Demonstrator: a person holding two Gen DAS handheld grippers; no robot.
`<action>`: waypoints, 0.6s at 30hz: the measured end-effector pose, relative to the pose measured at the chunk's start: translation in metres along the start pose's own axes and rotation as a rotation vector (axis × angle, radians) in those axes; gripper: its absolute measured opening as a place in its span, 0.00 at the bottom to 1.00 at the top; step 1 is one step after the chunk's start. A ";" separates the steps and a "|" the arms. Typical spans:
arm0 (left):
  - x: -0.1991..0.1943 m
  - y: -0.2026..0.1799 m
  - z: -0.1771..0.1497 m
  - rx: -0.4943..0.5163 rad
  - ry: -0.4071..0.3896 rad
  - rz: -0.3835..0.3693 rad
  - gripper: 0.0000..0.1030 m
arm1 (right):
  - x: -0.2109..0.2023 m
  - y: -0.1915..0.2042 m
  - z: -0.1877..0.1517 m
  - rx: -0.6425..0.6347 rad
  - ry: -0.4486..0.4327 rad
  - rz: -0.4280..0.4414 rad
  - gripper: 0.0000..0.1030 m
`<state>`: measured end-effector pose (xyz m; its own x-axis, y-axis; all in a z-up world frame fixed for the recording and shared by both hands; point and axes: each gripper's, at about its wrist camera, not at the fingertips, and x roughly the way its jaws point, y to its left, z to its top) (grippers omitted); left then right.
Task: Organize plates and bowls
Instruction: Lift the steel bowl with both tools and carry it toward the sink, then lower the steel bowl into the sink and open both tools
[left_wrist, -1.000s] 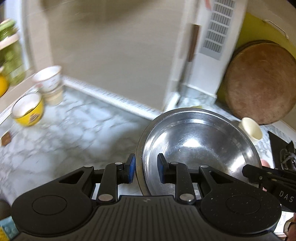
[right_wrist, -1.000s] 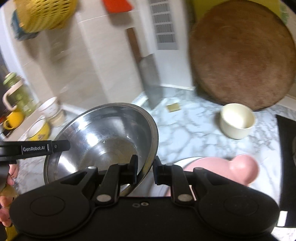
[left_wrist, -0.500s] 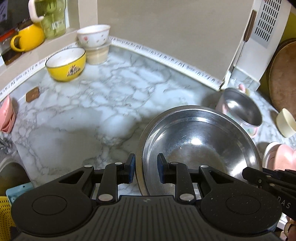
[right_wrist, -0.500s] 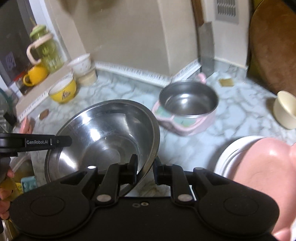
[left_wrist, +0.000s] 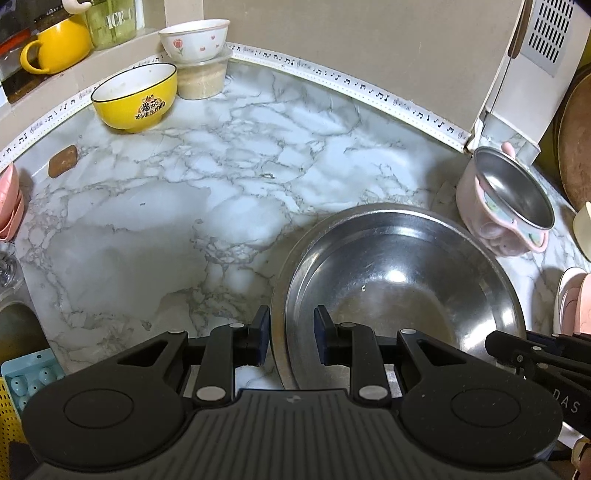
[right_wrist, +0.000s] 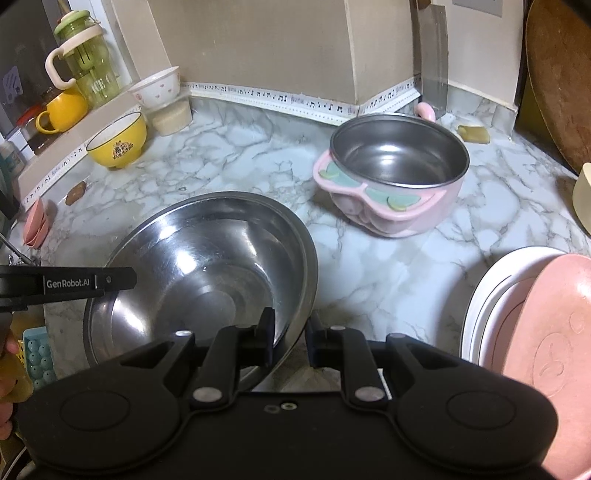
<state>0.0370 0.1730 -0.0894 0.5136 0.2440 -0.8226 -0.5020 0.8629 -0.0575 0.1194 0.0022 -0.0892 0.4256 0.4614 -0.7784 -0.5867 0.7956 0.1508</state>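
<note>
I hold the steel mixing bowl (left_wrist: 402, 291) by its rim, left gripper (left_wrist: 288, 334) and right gripper (right_wrist: 290, 338) both clamped; next, I set it on the marble counter (left_wrist: 221, 192).

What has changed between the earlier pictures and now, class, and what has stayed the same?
The steel bowl, carried by both grippers, has come down toward the marble counter; the wall that filled the view gave way to the counter, the yellow bowl and the pink pot. Nothing was taken or released. The left gripper and right gripper stay clamped on opposite rims.
</note>
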 end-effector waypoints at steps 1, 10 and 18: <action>0.000 -0.001 -0.001 0.004 -0.002 0.003 0.23 | 0.001 0.001 0.000 -0.005 0.002 -0.003 0.18; 0.000 -0.001 0.000 0.021 0.007 -0.005 0.23 | 0.003 0.000 0.003 -0.006 0.037 -0.007 0.18; -0.006 0.000 0.000 0.037 0.002 -0.005 0.23 | -0.004 -0.001 0.007 0.004 0.042 -0.009 0.19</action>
<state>0.0338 0.1719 -0.0841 0.5150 0.2389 -0.8232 -0.4731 0.8801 -0.0405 0.1232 0.0022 -0.0825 0.4020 0.4373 -0.8045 -0.5798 0.8016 0.1460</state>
